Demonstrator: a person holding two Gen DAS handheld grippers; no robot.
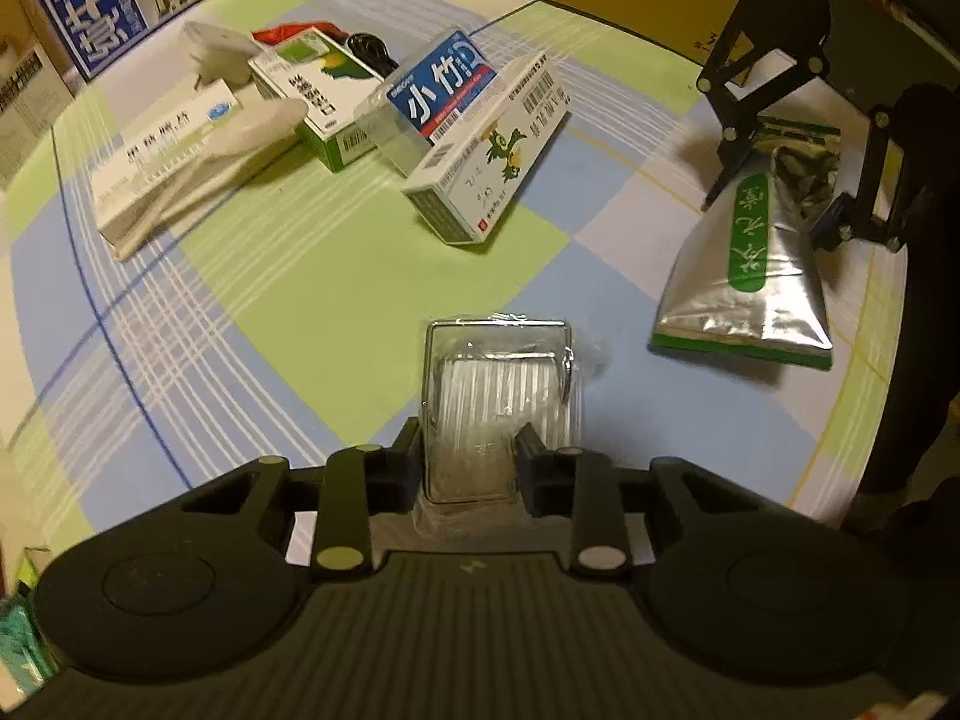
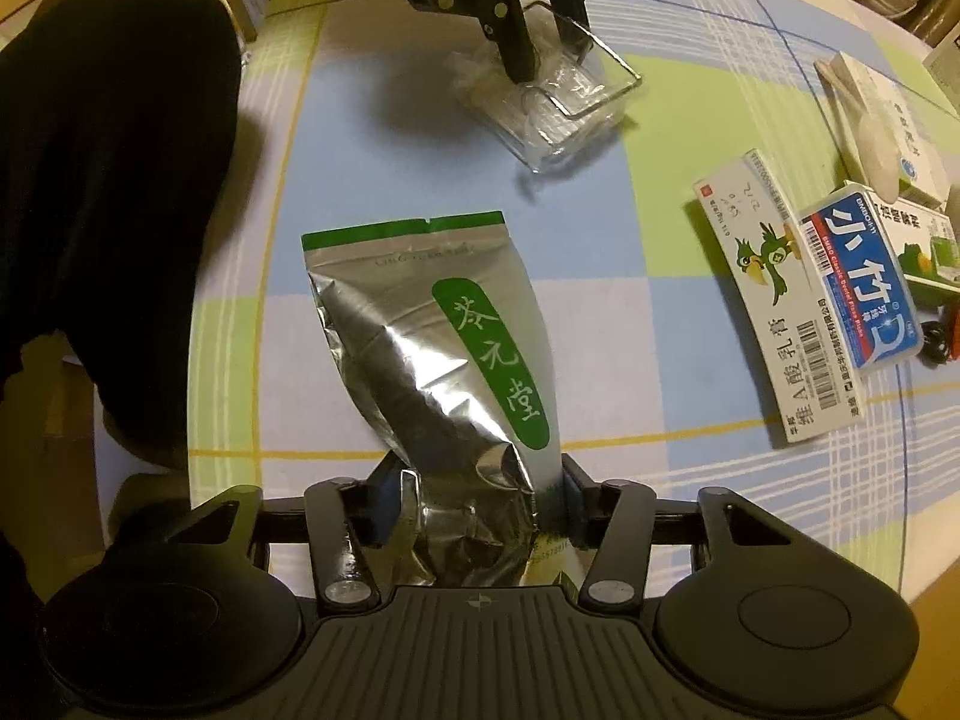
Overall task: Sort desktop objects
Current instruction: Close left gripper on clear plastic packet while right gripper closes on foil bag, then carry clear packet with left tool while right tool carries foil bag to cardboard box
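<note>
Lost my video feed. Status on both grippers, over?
Left gripper shut on clear plastic box. Right gripper shut on silver foil pouch with green label. Both near tablecloth; nothing blocking.

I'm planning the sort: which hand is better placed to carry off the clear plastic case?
Left. The left gripper already straddles the clear plastic case with its fingers, while the right gripper is occupied by the silver tea pouch.

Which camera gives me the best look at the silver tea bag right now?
The right wrist view: the silver tea bag fills the middle, green label readable, its crumpled end between the right gripper fingers. The left wrist view shows the bag smaller, near the right edge, with that gripper clamped on its upper end.
</note>
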